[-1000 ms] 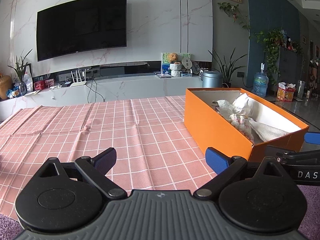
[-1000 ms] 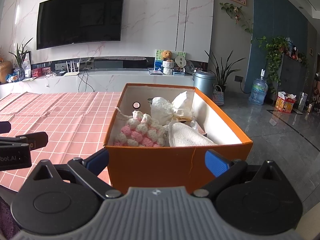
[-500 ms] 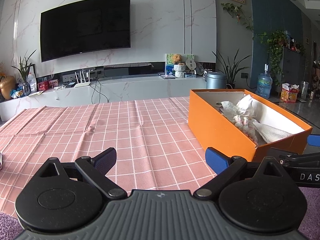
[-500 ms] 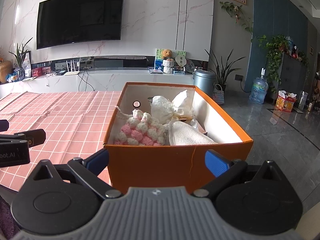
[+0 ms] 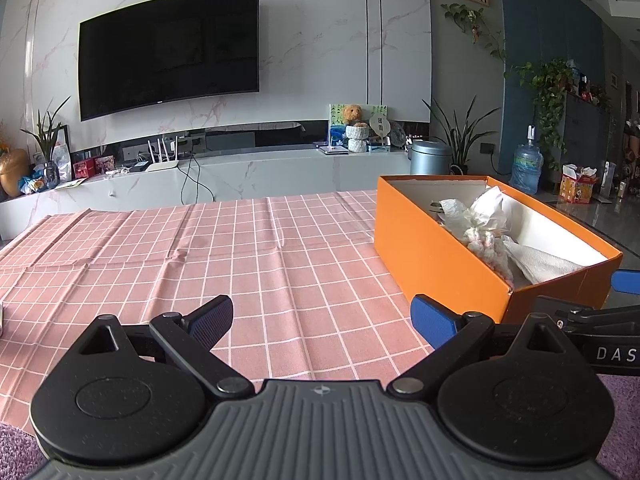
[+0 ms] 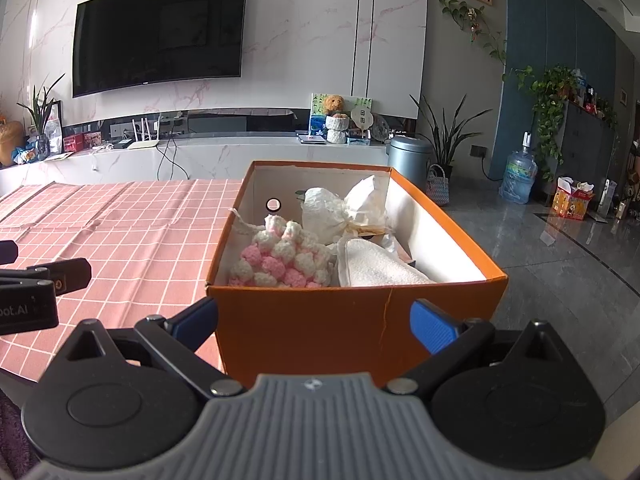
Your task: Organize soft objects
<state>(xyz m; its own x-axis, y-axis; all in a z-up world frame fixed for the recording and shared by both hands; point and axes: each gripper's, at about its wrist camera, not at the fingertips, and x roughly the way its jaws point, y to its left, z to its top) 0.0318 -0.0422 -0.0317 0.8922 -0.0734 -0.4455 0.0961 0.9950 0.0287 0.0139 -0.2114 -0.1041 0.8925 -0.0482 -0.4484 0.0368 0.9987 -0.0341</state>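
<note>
An orange box stands on the pink checked tablecloth at the table's right end; it also shows in the left wrist view. Inside lie a pink and white knitted piece, a white folded towel and a white tied bag. My right gripper is open and empty, its fingers on either side of the box's near end wall. My left gripper is open and empty above the bare cloth, left of the box.
A long white TV console with a router and ornaments stands behind the table under a wall TV. A grey bin and potted plants stand past the box. Purple rug lies below the table's near edge.
The left wrist view has tilted up and drifted slightly, so the box sits a little further right. The right gripper and the box contents have not moved.
</note>
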